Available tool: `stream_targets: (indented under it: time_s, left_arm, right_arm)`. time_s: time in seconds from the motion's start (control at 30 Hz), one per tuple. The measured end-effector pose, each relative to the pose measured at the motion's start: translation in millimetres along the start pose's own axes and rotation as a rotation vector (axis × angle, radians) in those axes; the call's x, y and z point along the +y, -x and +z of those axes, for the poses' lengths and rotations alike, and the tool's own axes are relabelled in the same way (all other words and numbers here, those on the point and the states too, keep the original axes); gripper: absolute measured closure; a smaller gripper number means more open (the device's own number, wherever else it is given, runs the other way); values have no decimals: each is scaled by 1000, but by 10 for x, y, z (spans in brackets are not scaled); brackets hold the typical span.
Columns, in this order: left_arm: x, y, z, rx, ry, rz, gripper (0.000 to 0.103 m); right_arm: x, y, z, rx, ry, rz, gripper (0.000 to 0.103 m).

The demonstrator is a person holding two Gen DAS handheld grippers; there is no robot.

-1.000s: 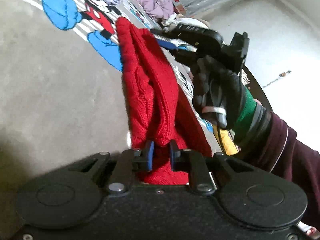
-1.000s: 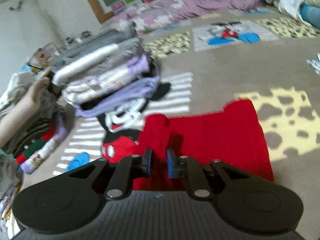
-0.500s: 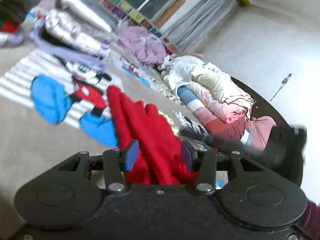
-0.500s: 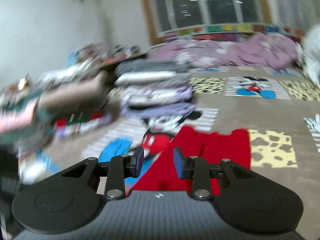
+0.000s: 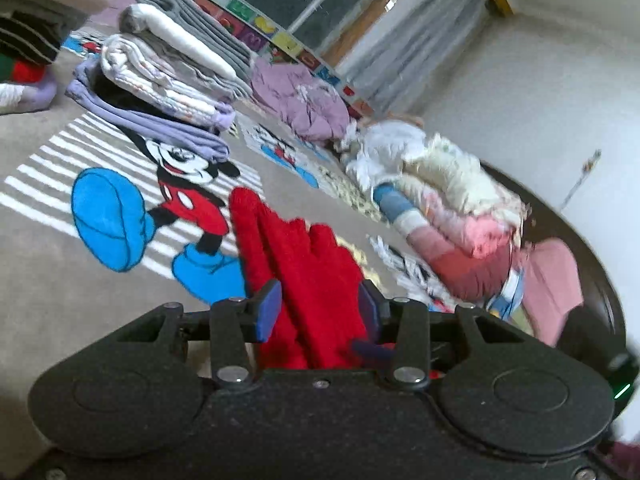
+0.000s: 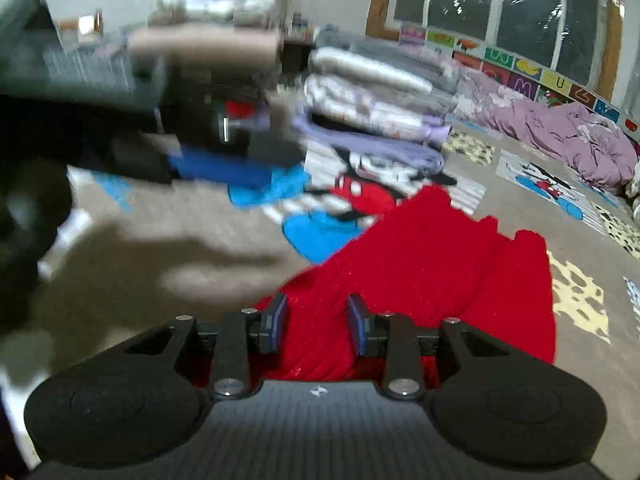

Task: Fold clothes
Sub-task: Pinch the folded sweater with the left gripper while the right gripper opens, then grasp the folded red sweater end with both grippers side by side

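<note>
Left gripper, lower centre of its view: jaws parted. Right gripper, lower centre: jaws parted, pads clear. Blurred left gripper crosses the right view's upper left.

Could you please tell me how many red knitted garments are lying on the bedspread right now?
1: the red sweater lies folded on the cartoon-mouse bedspread, just ahead of both grippers. Others may be hidden in the piles.

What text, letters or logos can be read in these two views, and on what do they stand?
"W" on a purple tile of the alphabet border under the window.
"U" on a yellow tile of that border.
Other tiles carry pictures or letters too blurred to read.
Small white logo on the right gripper body: not legible.
No brand readable on the red sweater.
</note>
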State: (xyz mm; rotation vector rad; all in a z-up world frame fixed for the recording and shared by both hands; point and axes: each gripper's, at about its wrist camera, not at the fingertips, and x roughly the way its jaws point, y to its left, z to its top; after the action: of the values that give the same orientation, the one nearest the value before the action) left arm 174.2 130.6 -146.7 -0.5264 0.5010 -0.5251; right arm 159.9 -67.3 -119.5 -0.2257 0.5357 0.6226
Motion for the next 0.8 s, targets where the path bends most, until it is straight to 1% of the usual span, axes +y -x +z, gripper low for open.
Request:
stream_targets:
  time_s: [0.03,0.17,0.2,0.27,0.37,0.47,0.53,0.6,0.63,0.67,0.7,0.8]
  left_arm:
    - [-36,3,-20,9,-34,6,63]
    - [-198,23,-119,38,-182,44,59]
    - [-228,33,-147,44,-210,52,59]
    - [-281,58,-201,53,-263,79,58]
    - [-359,129,-298,58,-358,120,54]
    - [-424,216,-413,71,-453,164,52]
    - [-455,292,-490,80,-502,183,50]
    - [-487,369,-556,87,-554,205,47]
    - [-512,411,-594,94,-584,216,47]
    - [-538,445,-630,101,-616,225,46]
    - [-575,471,-679,111,-660,235,44]
    - [-703,507,-848,141,-809,258,44]
  right_arm:
    - [-25,124,-15,-27,-24,5,66]
    - [-145,590,-223,-84,-50,-50,65]
    - [-185,695,-295,-91,-54,-71,64]
    - [-255,876,-461,-96,-47,-124,59]
    - [-344,1027,-702,-94,-37,-189,56]
    - [-332,1117,-947,-73,8,-233,56]
    - [-270,1194,-1114,-68,48,-245,55]
    - [-194,1267,-1279,-56,97,-242,52]
    - [-155,1284,-1330,-45,127,-241,49]
    - [-119,1296,-1377,-35,160,-240,48]
    - [-86,1301,-1401,-29,187,-238,47]
    - [-11,1271,-1408,-17,233,-247,46]
